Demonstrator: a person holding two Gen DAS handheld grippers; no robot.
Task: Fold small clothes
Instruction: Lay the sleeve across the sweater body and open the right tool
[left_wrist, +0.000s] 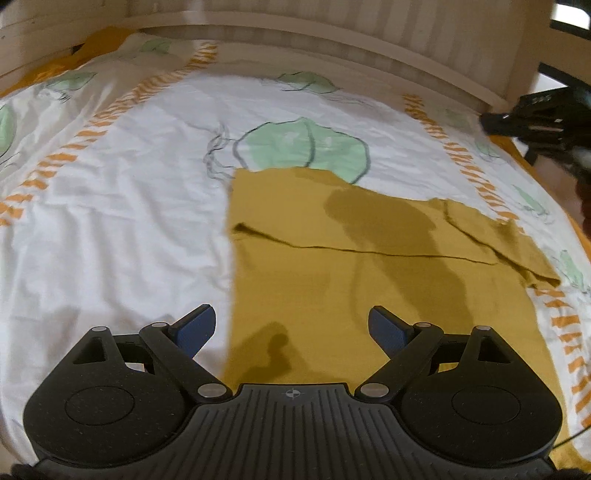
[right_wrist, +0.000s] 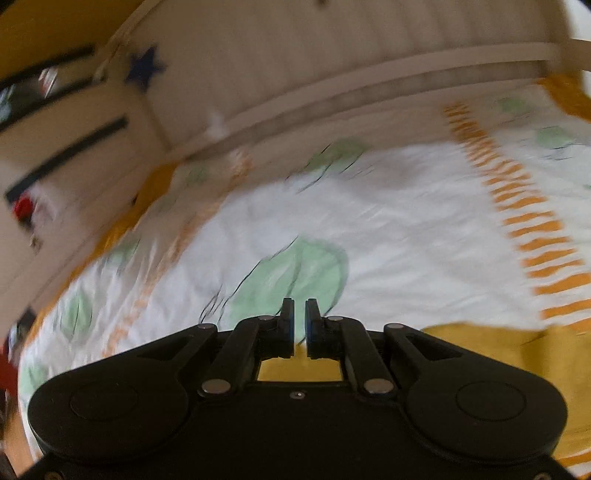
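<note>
Left wrist view, nearest first: left gripper (left_wrist: 291, 321) with jaws spread wide, nothing between them, blue pads (left_wrist: 195, 330) clear of the cloth. It hangs over the near part of a mustard-yellow garment (left_wrist: 369, 280) that lies flat on the bedsheet (left_wrist: 110, 229). The garment's left edge runs straight up the frame; a fold line crosses it from left to right, and a short sleeve (left_wrist: 502, 240) lies folded over at the right. Gripper shadows fall across the cloth.

Only this view shows the garment whole. Only this view also shows the right gripper (left_wrist: 532, 122) from outside: a dark, blurred body at the right edge, off the garment, near the bed rail (left_wrist: 332, 51).

Right wrist view: the right gripper (right_wrist: 299, 317) has its jaws nearly closed, a thin gap left, nothing clamped. Just a corner of the yellow garment (right_wrist: 517, 350) shows low right and through the gap under the fingers. The frame is smeared with motion blur.

Surface: white sheet printed with green leaves (left_wrist: 303, 147) and orange dashed stripes (left_wrist: 476, 173), an orange layer showing at its borders. Beyond, a pale slatted bed rail. The right view alone shows a blue star (right_wrist: 144, 66) on the pale panel and, further left, blurred pale furniture with dark slots (right_wrist: 66, 158).
</note>
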